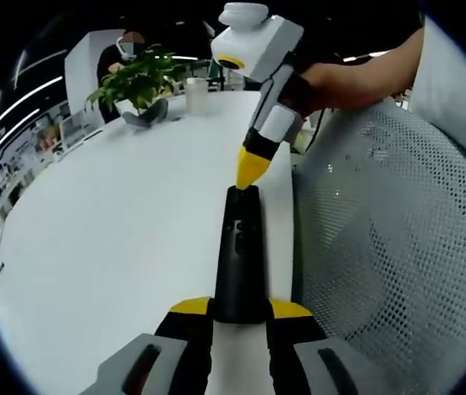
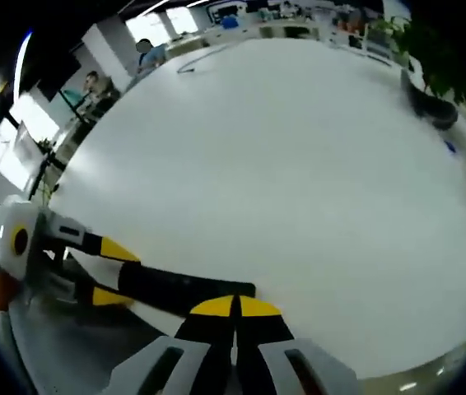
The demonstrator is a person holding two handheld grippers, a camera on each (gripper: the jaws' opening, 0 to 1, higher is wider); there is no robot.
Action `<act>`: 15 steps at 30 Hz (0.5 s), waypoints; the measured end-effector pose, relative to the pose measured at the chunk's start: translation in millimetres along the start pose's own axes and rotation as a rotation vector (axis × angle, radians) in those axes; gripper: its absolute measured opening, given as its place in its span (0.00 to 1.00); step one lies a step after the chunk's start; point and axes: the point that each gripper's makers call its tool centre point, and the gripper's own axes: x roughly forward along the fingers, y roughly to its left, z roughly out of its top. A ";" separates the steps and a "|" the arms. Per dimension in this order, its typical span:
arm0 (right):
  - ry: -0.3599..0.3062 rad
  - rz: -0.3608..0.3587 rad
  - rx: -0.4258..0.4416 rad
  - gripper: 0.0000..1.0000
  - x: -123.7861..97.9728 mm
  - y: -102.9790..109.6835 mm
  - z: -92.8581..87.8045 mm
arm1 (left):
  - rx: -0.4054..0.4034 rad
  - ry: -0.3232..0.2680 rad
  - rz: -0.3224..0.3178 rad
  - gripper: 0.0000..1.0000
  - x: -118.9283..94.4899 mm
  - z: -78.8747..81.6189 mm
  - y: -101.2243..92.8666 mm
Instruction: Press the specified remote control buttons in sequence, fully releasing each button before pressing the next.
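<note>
In the left gripper view I have my left gripper (image 1: 239, 311) clamped on the near end of the black remote control (image 1: 239, 257), which runs up the centre of the frame over the white table (image 1: 109, 247). My right gripper (image 1: 251, 167) comes down from the upper middle, jaws together, its yellow tip touching the remote's far end. A potted plant (image 1: 140, 86) sits upper left; in the right gripper view the remote (image 2: 185, 288) lies lower left.
</note>
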 end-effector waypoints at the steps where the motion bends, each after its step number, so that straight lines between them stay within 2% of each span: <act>1: -0.012 0.021 0.020 0.00 0.3 3.4 1.6 | -0.002 -0.002 0.000 0.24 0.0 0.0 0.0; 3: -0.002 0.031 0.051 0.00 -0.3 5.0 0.1 | 0.004 -0.002 0.001 0.24 0.1 -0.3 -0.2; 6: 0.023 0.002 0.063 0.00 -0.1 1.9 -4.5 | 0.004 -0.005 -0.001 0.24 0.3 -0.4 -0.3; 10: 0.006 0.036 0.098 0.00 -0.8 8.0 -0.8 | -0.003 -0.011 0.006 0.24 0.1 -0.3 -0.5; 15: 0.046 0.056 0.098 0.00 3.8 13.1 -6.7 | -0.011 -0.018 0.009 0.24 0.0 -0.2 -0.6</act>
